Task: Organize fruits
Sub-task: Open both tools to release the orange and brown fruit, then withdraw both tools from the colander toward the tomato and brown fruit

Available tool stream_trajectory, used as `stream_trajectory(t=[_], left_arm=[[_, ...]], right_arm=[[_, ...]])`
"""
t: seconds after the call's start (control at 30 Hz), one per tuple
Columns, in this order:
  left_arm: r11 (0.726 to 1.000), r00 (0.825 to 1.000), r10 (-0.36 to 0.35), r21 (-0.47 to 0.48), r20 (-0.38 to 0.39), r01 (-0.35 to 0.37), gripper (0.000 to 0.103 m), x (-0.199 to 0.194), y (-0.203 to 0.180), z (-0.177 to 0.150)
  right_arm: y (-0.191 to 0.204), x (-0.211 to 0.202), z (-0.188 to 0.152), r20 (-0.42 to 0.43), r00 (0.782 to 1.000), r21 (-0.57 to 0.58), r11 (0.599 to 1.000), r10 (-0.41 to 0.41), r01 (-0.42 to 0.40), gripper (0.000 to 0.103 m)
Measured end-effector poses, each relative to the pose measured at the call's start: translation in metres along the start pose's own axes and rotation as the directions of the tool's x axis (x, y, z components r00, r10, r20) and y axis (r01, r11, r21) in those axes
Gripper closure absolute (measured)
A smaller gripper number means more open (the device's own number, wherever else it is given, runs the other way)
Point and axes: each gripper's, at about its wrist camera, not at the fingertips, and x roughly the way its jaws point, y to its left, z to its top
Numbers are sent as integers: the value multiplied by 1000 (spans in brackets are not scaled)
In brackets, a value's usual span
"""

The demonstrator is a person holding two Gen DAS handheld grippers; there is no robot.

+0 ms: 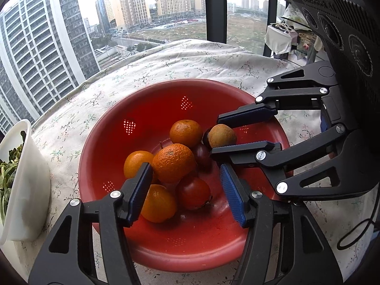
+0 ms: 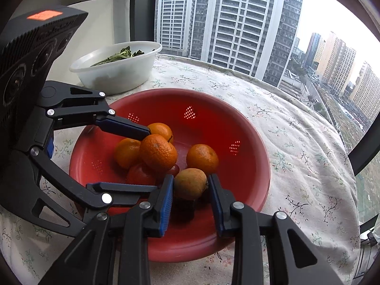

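Observation:
A red colander bowl [image 1: 114, 128] [image 2: 249, 142] on the flowered cloth holds several oranges [image 1: 173, 161] [image 2: 158, 153], red fruits [image 1: 192, 192] [image 2: 141, 174] and a dark plum [image 1: 201, 154]. My right gripper [image 2: 191, 185] [image 1: 222, 133] is shut on a brown-green round fruit [image 2: 190, 182] [image 1: 222, 135] just above the pile. My left gripper [image 1: 185, 182] [image 2: 133, 154] is open over the bowl, its fingers either side of the oranges and a red fruit, holding nothing.
A white tub [image 1: 21, 190] [image 2: 118, 71] with green leaves stands left of the bowl. The table runs along a window with high-rise blocks outside. Clothes hang at the right [image 1: 280, 38]. A black cable [image 1: 356, 235] lies at the right edge.

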Motion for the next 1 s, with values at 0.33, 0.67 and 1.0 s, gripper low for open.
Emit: stream_trajectory(t=[0.33, 0.67, 1.0], left_arm=[[1000, 996, 21, -9, 83, -20, 5, -36, -6, -15], [998, 982, -34, -39, 185, 42, 0, -96, -28, -67], [986, 985, 19, -165, 169, 9, 0, -137, -47, -129]], right_arm=[[-2, -19, 1, 53, 998, 28, 1000, -15, 14, 44], [20, -84, -44, 175, 982, 80, 993, 68, -83, 20], [75, -127, -114, 141, 985, 67, 992, 96, -106, 18]])
